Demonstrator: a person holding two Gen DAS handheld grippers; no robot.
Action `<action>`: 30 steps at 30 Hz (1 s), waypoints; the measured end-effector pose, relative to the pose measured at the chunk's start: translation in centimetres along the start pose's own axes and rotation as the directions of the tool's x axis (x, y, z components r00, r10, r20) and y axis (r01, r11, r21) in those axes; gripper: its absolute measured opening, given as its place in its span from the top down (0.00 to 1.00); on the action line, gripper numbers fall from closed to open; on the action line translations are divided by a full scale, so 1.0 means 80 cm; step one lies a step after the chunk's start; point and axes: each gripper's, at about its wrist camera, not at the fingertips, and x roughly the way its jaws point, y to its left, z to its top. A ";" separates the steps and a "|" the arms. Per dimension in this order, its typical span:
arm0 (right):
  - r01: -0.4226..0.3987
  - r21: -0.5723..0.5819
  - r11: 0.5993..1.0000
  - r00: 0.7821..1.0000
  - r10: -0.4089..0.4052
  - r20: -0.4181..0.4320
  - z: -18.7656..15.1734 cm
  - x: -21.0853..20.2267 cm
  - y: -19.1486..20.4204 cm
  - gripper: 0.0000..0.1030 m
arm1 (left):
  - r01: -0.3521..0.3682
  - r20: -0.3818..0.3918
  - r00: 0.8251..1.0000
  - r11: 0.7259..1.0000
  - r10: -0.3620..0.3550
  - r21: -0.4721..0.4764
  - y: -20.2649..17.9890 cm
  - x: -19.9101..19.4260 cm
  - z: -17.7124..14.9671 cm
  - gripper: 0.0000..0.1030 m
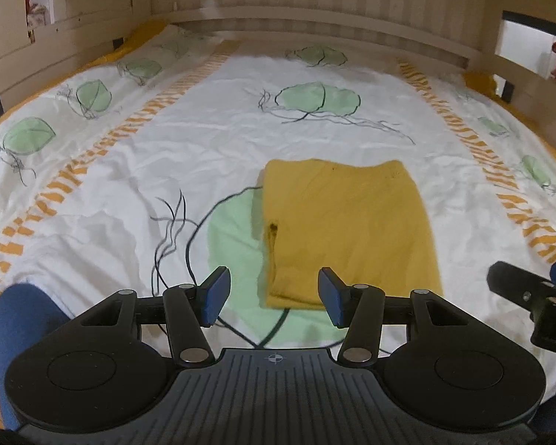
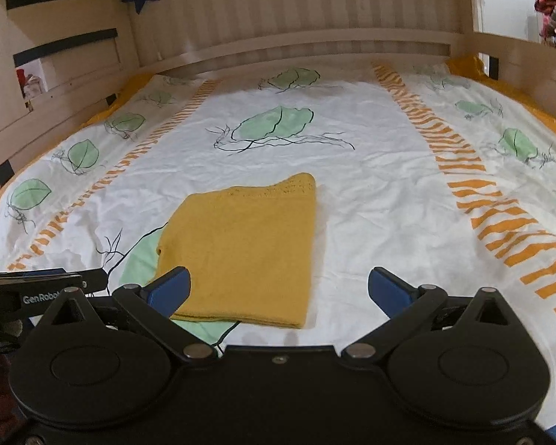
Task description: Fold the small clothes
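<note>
I judge the fold done: the yellow garment (image 1: 346, 228) lies folded flat on the bed (image 1: 204, 141), my left hand-held gripper (image 1: 274, 294) and right hand-held gripper (image 2: 278, 291) both spread and empty above its near edge, so next comes setting it aside.

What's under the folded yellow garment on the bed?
The yellow garment lies flat on the white printed bedspread, partly over a big green leaf print. Whatever the garment covers, including the rest of that leaf, cannot be seen.
</note>
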 end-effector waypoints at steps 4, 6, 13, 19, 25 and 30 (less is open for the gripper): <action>0.040 -0.023 0.999 0.999 -0.040 0.015 -0.003 -0.007 0.007 0.01 | 0.020 -0.011 1.000 1.000 -0.019 0.004 0.002 -0.002 -0.006 0.51; 0.054 -0.033 0.998 0.998 -0.053 0.016 -0.004 -0.007 0.008 0.01 | 0.023 -0.008 1.000 1.000 -0.023 0.008 0.001 -0.004 -0.008 0.46; 0.046 -0.020 0.999 0.999 -0.046 -0.002 -0.011 -0.005 0.006 0.01 | 0.026 -0.014 1.000 0.999 -0.025 0.033 -0.006 -0.004 -0.010 0.19; 0.042 -0.007 0.999 0.999 -0.042 -0.009 -0.013 -0.003 0.003 0.01 | 0.020 -0.042 0.999 1.000 -0.019 0.024 -0.006 0.003 -0.013 0.17; 0.042 -0.005 0.999 0.999 -0.042 -0.029 -0.017 0.002 0.000 0.01 | 0.013 -0.069 0.998 1.000 -0.013 -0.006 0.001 0.010 -0.016 0.14; 0.033 -0.002 0.999 0.999 -0.033 -0.042 -0.019 0.005 0.000 0.01 | 0.011 -0.084 0.996 1.000 -0.012 -0.014 0.003 0.014 -0.017 0.14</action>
